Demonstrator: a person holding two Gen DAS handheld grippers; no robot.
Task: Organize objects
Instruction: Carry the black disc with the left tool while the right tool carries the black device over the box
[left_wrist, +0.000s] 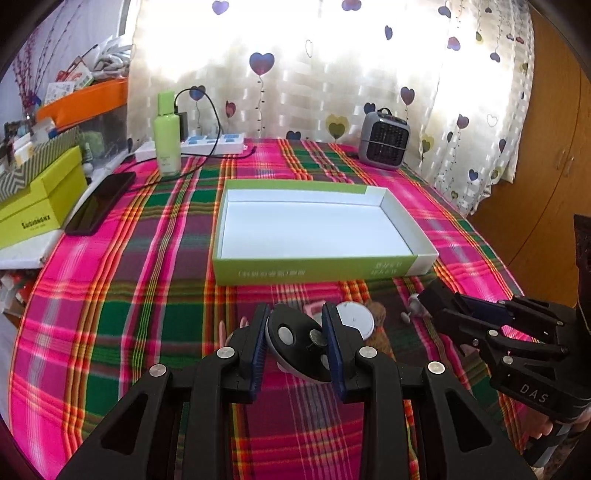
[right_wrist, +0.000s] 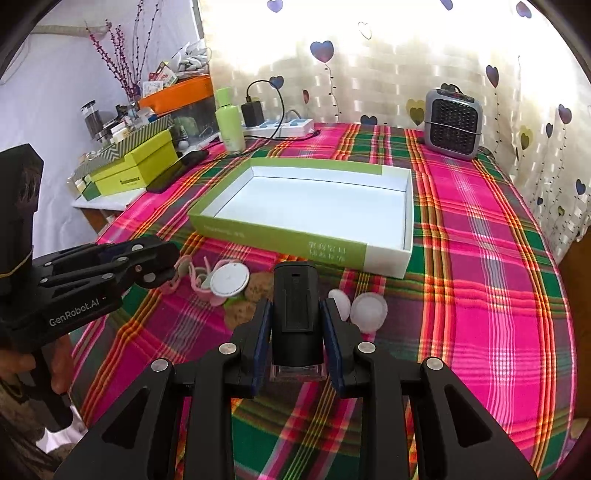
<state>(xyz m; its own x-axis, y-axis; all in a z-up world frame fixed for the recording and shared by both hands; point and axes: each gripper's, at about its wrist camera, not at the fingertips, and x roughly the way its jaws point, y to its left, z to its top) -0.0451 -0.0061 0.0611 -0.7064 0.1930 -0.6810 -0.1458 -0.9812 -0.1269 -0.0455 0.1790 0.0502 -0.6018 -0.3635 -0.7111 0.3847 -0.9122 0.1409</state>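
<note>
1. Box (left_wrist: 317, 267), green outside and white inside, sits open in the middle of the bench (left_wrist: 122, 295) on a plaid cloth; nothing shows inside it in either view.
2. Left gripper (left_wrist: 297, 347) is clamped on a black disc (left_wrist: 295, 341) with round metal studs; its pale underside is mostly hidden by the fingers, so I cannot tell what the thing is.
3. Right gripper (right_wrist: 295, 332) is clamped on a dark cylinder (right_wrist: 295, 314) with a clear base; the lower end is cut off behind the fingers.
4. Both grippers hang over the near part of the bench, in front of the box.
5. Small items lie between the grippers and the box: a white disc (right_wrist: 229, 280), pink straps (right_wrist: 197, 278) partly under it, a brown lump (right_wrist: 255, 290) half hidden, and two white caps (right_wrist: 367, 308).
6. In the left view these are largely blocked by the gripper.
7. At the far edge stand a green bottle (left_wrist: 167, 134), a power strip (left_wrist: 210, 144) and a small grey heater (left_wrist: 384, 140).
8. A dark phone (left_wrist: 99, 203) lies at the left edge beside stacked boxes (left_wrist: 37, 199), whose contents are too cluttered to make out.
</note>
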